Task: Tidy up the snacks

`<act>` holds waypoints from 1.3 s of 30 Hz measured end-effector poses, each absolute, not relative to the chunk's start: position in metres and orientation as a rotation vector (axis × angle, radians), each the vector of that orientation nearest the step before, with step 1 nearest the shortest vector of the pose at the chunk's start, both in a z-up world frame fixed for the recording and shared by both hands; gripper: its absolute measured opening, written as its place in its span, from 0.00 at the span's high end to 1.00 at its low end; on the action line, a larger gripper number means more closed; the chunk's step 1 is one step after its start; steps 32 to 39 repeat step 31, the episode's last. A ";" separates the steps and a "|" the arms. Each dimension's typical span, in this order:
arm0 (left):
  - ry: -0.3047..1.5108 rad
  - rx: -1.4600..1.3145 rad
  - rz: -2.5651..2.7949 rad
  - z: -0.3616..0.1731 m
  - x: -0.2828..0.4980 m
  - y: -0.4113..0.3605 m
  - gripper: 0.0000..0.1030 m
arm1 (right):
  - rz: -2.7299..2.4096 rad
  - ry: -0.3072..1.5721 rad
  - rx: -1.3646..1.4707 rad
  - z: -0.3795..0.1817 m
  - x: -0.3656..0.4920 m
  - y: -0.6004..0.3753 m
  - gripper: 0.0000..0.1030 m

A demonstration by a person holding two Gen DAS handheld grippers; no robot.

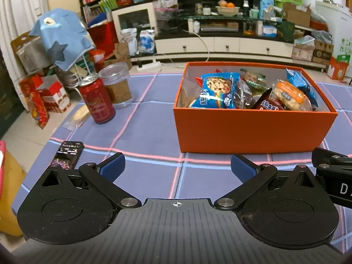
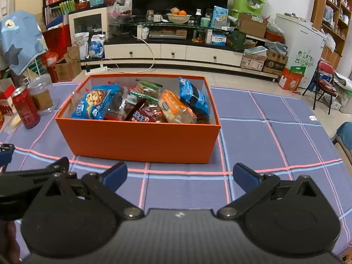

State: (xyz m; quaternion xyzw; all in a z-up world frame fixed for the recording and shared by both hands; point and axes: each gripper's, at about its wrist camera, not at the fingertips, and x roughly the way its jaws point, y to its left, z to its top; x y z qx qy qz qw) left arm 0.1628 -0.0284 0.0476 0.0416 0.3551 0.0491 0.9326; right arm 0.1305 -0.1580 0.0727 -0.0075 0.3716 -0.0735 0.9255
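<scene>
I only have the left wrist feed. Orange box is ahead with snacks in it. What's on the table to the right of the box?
Observer: In the right wrist view the checked tablecloth right of the orange box carries no snacks; only a small white tag lies near its far right edge.
Operator: Right gripper state? I only see a black piece of it at my right edge.
Observer: The right gripper is open, jaws wide apart, nothing between them, short of the box's near wall.
Operator: Anything beyond the table on that side?
Observer: A folding chair with a red back stands on the floor past the table's far right corner.
</scene>
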 end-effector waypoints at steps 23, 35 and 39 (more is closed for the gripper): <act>0.765 0.045 0.039 0.046 0.163 -0.028 0.18 | -0.170 0.747 -0.009 0.072 0.128 -0.167 0.01; 0.758 -0.015 0.022 0.045 0.160 -0.021 0.18 | -0.165 0.749 -0.009 0.071 0.128 -0.167 0.01; 0.758 -0.015 0.022 0.045 0.160 -0.021 0.18 | -0.165 0.749 -0.009 0.071 0.128 -0.167 0.01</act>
